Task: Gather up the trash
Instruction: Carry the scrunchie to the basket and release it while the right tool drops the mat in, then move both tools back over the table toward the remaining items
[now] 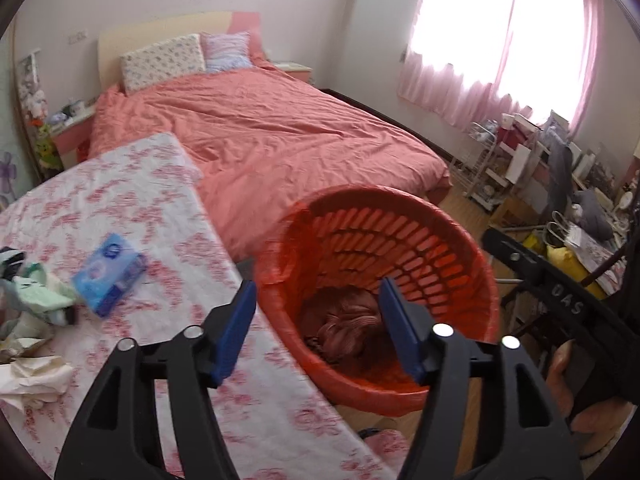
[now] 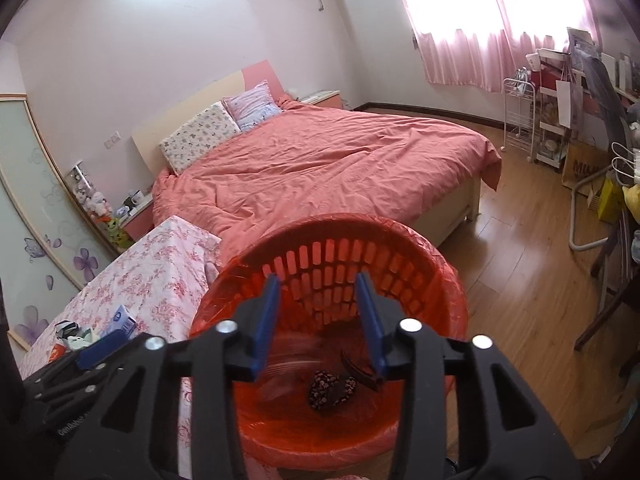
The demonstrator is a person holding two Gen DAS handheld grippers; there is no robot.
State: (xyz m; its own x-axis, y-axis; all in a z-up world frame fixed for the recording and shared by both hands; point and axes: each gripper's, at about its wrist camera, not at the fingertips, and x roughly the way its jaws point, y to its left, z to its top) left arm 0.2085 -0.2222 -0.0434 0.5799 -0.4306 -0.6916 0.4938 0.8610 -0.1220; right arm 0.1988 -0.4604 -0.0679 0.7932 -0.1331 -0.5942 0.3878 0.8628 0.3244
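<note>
An orange slatted basket (image 1: 448, 240) lined with a red bag stands on the floor beside a table with a pink floral cloth (image 1: 132, 208). Crumpled trash (image 1: 344, 328) lies in its bottom; it also shows in the right wrist view (image 2: 332, 390). My left gripper (image 1: 316, 296) is open and empty, over the table edge and the basket. My right gripper (image 2: 316, 282) is open and empty above the basket (image 2: 436, 276). On the table lie a blue tissue pack (image 1: 110, 274), green and white wrappers (image 1: 40, 296) and crumpled paper (image 1: 32, 376).
A bed with a coral duvet (image 1: 272, 136) lies behind the table. Cluttered shelves and a white rack (image 2: 520, 120) stand under the pink-curtained window. Wood floor (image 2: 520, 280) shows to the right of the basket. A nightstand (image 2: 136, 208) stands by the bed head.
</note>
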